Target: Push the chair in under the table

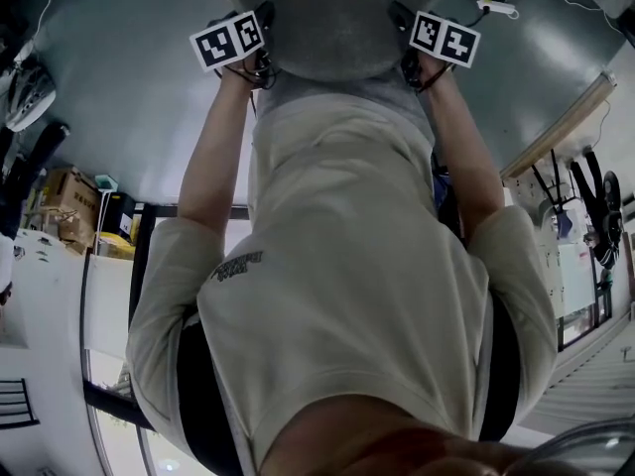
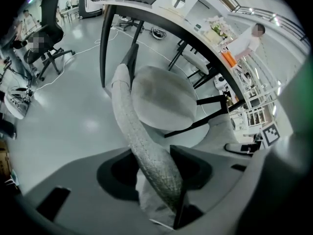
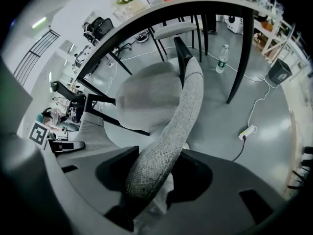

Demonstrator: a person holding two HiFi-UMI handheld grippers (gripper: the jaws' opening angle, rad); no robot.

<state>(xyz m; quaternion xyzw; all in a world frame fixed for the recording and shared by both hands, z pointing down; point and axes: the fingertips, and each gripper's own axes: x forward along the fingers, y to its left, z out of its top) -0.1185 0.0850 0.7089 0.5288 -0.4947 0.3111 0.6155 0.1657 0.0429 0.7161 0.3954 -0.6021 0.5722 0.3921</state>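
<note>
Chair (image 1: pixel 327 38) stands on grey floor (image 2: pixel 73 126), seat (image 2: pixel 161 102) turned toward the table (image 2: pixel 146 11) and close against its curved edge; how far the seat lies under the top cannot be told. Person (image 1: pixel 347 266) leans over from behind, both arms stretched down to the backrest (image 2: pixel 142 146). Left gripper (image 2: pixel 159 180) sits at the backrest's left end, jaws clamped across the padded rim. Right gripper (image 3: pixel 151 175) is at the right end, jaws likewise closed on the rim, fabric filling the gap between them. Beyond the right table leg (image 3: pixel 242 53), a bottle (image 3: pixel 222 58) stands upright; a power strip (image 3: pixel 246 131) lies nearer.
</note>
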